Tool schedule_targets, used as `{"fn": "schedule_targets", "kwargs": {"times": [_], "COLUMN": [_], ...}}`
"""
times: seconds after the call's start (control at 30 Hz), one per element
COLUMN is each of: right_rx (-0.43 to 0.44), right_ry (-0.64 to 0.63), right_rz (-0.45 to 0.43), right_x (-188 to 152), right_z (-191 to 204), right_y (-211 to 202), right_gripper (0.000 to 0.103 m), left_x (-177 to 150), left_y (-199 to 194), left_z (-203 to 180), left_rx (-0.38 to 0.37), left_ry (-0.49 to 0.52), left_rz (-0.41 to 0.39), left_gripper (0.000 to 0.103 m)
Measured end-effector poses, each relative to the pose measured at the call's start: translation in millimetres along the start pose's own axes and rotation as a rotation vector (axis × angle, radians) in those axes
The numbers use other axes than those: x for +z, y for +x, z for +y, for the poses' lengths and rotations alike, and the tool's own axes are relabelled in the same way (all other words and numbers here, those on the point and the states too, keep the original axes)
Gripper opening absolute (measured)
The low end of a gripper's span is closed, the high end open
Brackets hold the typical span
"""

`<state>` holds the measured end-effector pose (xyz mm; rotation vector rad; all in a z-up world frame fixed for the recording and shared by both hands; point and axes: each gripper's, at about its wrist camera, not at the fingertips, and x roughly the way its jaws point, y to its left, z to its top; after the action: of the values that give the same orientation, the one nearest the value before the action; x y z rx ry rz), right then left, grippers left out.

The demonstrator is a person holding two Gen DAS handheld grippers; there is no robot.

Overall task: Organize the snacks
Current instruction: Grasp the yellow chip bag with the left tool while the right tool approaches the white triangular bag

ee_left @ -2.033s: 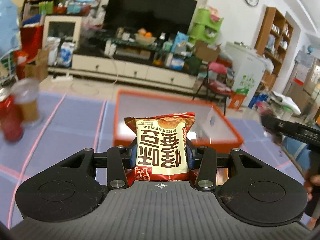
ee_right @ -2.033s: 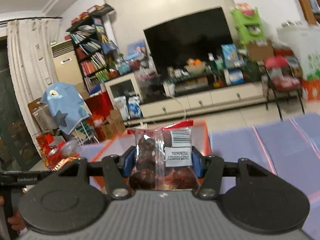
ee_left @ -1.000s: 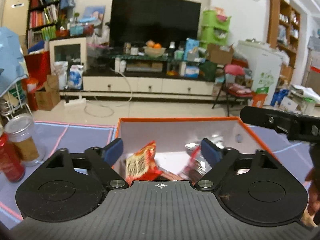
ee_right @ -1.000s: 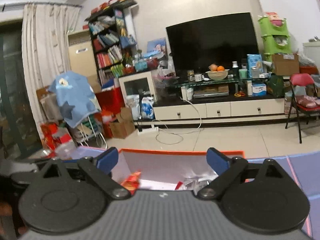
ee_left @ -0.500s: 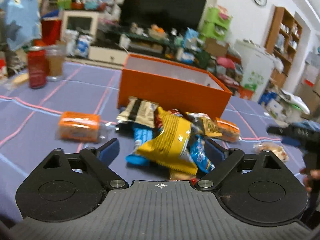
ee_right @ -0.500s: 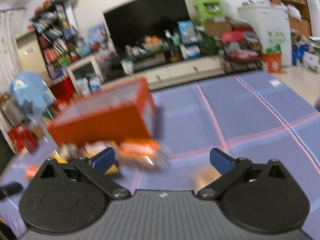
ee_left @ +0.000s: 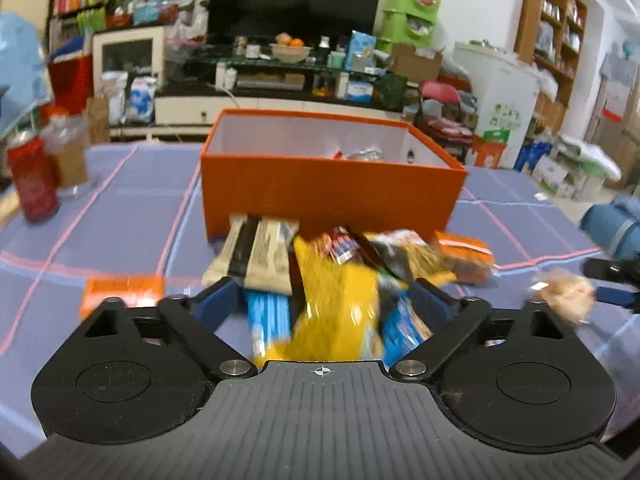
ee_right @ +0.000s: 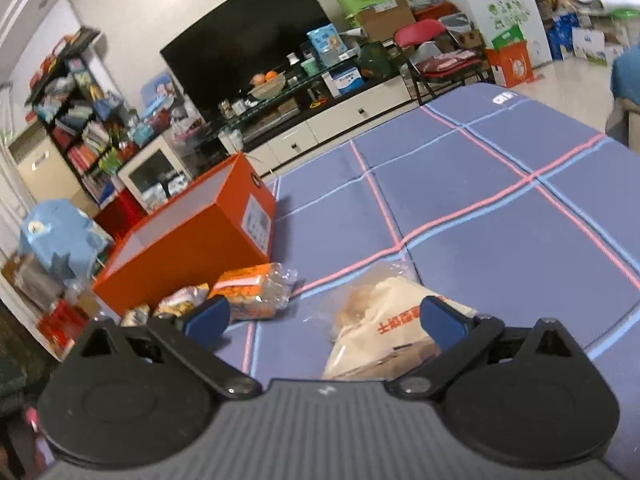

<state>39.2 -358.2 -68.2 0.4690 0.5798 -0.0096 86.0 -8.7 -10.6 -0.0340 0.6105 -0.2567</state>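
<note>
An orange box (ee_left: 332,188) stands on the blue checked cloth with a few packets inside. A pile of snack packets lies in front of it. My left gripper (ee_left: 324,304) hangs low over the pile. Its jaws are closing around a yellow bag (ee_left: 336,308) and two blue packets (ee_left: 268,312); the pads are not pressing on them. My right gripper (ee_right: 326,318) is open, low over a beige bread packet (ee_right: 384,328) that lies between its fingers, close to the right pad. The box (ee_right: 192,240) is to its left.
An orange packet (ee_left: 120,292) lies alone left of the pile, another (ee_right: 252,288) beside the bread. A red can (ee_left: 32,184) and a glass jar (ee_left: 68,152) stand at the far left. The cloth (ee_right: 500,220) spreads out to the right. A blue sleeve (ee_left: 616,224) is at the right edge.
Both grippers dropped their packets into the box, then pulled back and sank in front of it. The left jaws have narrowed over the pile. The right swung over to the bread packet.
</note>
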Motion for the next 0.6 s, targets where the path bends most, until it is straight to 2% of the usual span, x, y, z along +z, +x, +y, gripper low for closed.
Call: {"fn": "schedule_targets", "kwargs": {"times": [0.1, 0.2, 0.23, 0.27, 0.33, 0.4, 0.43, 0.5, 0.57, 0.6], "right_rx": [-0.017, -0.016, -0.014, -0.013, -0.005, 0.002, 0.002, -0.002, -0.005, -0.008], "right_ry": [-0.016, 0.007, 0.014, 0.017, 0.009, -0.011, -0.021, -0.023, -0.014, -0.010], "right_rz": [0.006, 0.002, 0.000, 0.000, 0.002, 0.007, 0.011, 0.010, 0.006, 0.003], "right_x": [-0.5, 1.3, 2.3, 3.1, 3.3, 3.3, 2.9, 2.4, 2.7, 3.1], "right_z": [-2.1, -8.4, -9.7, -9.6, -6.1, -2.3, -0.6, -0.4, -1.9, -2.8], "right_y": [2.5, 3.5, 4.2, 4.8, 5.7, 7.1, 7.7, 8.2, 7.9, 7.7], "right_gripper": [0.099, 0.099, 0.100, 0.100, 0.100, 0.100, 0.100, 0.100, 0.100, 0.100], "left_x": [3.9, -10.8, -21.9, -32.2, -43.8, -49.7, -52.4, -56.5, -54.9, -49.4], "left_y": [22.7, 27.4, 25.8, 21.1, 9.7, -1.3, -7.9, -22.7, -35.7, -39.3], "left_z": [2.1, 7.7, 9.2, 12.4, 21.2, 30.3, 34.4, 39.5, 39.6, 36.9], "left_rx": [0.040, 0.028, 0.053, 0.070, 0.105, 0.107, 0.101, 0.076, 0.063, 0.064], "left_ry": [0.041, 0.062, 0.090, 0.107, 0.101, 0.073, 0.059, 0.048, 0.049, 0.049], "left_rz": [0.046, 0.153, 0.185, 0.177, 0.171, 0.177, 0.185, 0.197, 0.158, 0.134], "left_gripper": [0.039, 0.032, 0.034, 0.036, 0.035, 0.032, 0.032, 0.047, 0.058, 0.058]}}
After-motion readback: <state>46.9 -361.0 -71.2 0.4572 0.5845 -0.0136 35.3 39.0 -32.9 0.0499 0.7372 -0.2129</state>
